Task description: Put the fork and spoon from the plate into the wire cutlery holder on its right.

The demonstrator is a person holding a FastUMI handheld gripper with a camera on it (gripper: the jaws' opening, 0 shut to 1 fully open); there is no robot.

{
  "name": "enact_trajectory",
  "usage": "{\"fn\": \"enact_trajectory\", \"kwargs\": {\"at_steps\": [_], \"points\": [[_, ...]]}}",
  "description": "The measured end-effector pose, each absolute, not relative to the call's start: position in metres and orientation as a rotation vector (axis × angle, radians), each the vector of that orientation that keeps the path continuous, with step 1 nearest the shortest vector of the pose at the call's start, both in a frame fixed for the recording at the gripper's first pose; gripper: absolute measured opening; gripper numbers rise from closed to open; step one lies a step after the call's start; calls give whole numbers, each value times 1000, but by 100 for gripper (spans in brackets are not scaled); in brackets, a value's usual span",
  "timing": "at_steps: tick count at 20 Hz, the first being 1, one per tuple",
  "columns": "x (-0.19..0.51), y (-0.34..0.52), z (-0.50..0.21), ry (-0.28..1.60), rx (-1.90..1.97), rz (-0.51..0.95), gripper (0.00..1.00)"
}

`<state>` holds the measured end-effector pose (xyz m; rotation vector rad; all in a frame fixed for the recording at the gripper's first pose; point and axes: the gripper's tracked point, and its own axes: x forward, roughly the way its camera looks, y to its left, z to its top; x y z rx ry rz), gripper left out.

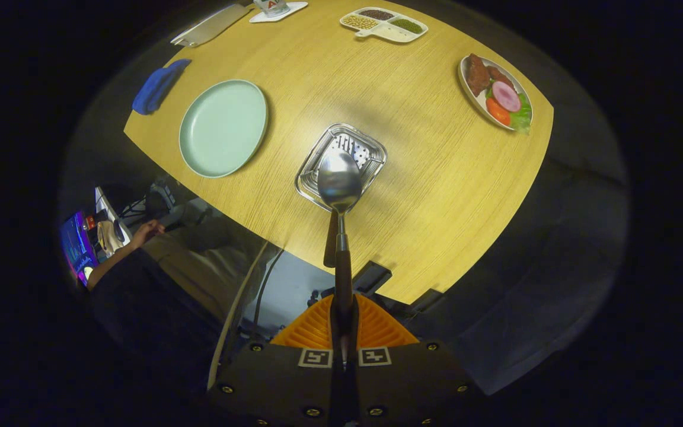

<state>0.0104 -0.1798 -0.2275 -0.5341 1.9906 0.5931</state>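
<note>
The gripper (344,332) hangs high above the worktop (436,172), looking down; its jaws are closed tight on the dark handle of the spoon (339,181), both fingers pressing it; the spoon points straight ahead, its bowl showing over the near part of the wire holder (341,166), though how far above it cannot be told; fork tines (353,148) show inside the holder just beyond the bowl; the green plate (223,127) lies bare to the holder's left, apart from it; a blue cloth (158,86) lies beyond the plate at the worktop's edge; a cleaver (211,25) and a coaster (279,12) lie at the far edge; a divided tray of grains (384,25) sits far ahead; a dish of food (495,92) lies well right of the holder; a person's hand (146,231) shows below the worktop's near edge.
</note>
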Motion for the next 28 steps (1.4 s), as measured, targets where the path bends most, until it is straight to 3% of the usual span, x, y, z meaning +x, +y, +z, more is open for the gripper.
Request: {"fn": "enact_trajectory", "kwargs": {"at_steps": [22, 28], "points": [[40, -155, -286, 2159, -709, 588, 2], [56, -145, -283, 2049, -622, 569, 19]]}}
